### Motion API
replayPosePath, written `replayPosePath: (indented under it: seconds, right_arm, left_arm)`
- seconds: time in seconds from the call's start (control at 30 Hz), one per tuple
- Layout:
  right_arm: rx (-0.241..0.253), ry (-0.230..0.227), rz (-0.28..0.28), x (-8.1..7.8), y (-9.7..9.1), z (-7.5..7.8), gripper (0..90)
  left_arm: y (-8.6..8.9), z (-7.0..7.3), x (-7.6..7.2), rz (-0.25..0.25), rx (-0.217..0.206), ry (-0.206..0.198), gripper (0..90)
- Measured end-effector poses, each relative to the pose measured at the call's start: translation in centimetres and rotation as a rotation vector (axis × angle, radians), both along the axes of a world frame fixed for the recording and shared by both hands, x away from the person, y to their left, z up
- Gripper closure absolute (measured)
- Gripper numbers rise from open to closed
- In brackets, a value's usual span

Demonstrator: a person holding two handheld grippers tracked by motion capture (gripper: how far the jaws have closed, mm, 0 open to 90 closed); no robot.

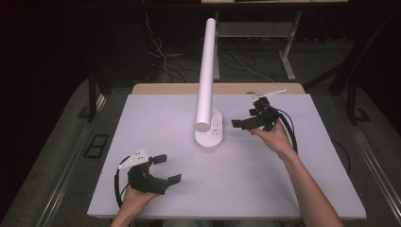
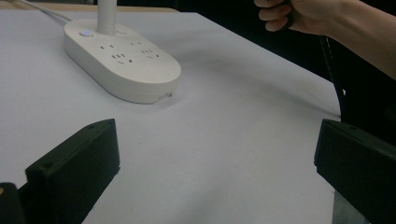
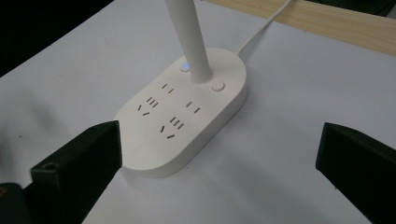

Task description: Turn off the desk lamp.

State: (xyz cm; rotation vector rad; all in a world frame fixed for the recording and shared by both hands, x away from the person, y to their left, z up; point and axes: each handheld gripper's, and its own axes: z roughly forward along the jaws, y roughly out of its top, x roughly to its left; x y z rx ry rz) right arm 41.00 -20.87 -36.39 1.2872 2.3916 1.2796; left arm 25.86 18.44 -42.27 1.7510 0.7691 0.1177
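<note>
A white desk lamp stands mid-table: its oval base (image 1: 208, 134) carries several sockets, and a tall white tube (image 1: 206, 71) rises from it. My right gripper (image 1: 245, 118) is held just right of the base, jaws wide apart with nothing between them. In the right gripper view the base (image 3: 182, 116) lies ahead between the open jaws (image 3: 219, 154), a small blue light (image 3: 185, 66) glowing beside the tube (image 3: 189, 37). My left gripper (image 1: 168, 169) rests open near the front left, empty. In the left gripper view (image 2: 215, 154) the base (image 2: 121, 60) sits well ahead.
The white tabletop (image 1: 165, 118) has a wooden strip (image 1: 165, 88) along its far edge. The lamp's white cable (image 3: 266, 28) runs off toward that strip. The right hand (image 2: 299, 16) hangs above the table's right side. Dark floor and cables lie beyond.
</note>
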Motion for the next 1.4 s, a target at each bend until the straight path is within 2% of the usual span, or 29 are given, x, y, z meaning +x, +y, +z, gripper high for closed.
replayPosePath:
  seconds: [0.37, 0.63, 1.0, 1.07, 1.17, 1.33, 1.4]
  right_arm:
    - [0.025, -0.006, -0.003, -3.0, -2.4, -0.1, 0.5]
    - [0.048, -0.022, 0.003, -5.9, -4.0, -0.8, 0.5]
    - [0.097, -0.033, -0.021, -9.9, -6.5, -1.8, 0.5]
    - [0.111, -0.039, -0.037, -11.0, -7.2, -2.2, 0.5]
    - [0.119, -0.045, -0.052, -11.9, -7.6, -2.6, 0.5]
    - [0.130, -0.060, -0.078, -13.9, -8.4, -4.1, 0.5]
    - [0.140, -0.045, -0.090, -14.6, -8.8, -4.6, 0.5]
  left_arm:
    - [0.0, 0.0, 0.0, 0.004, 0.000, -0.001, 0.0]
    - [0.0, 0.0, 0.0, 0.006, 0.001, -0.002, 0.0]
    - [0.0, 0.0, 0.0, 0.009, 0.001, -0.001, 0.0]
    - [0.0, 0.0, 0.0, 0.011, 0.003, -0.001, 0.0]
    - [0.0, 0.0, 0.0, 0.010, 0.005, -0.002, 0.0]
    - [0.0, 0.0, 0.0, 0.011, 0.006, 0.000, 0.0]
    - [-0.1, 0.0, 0.0, 0.010, 0.006, -0.001, 0.0]
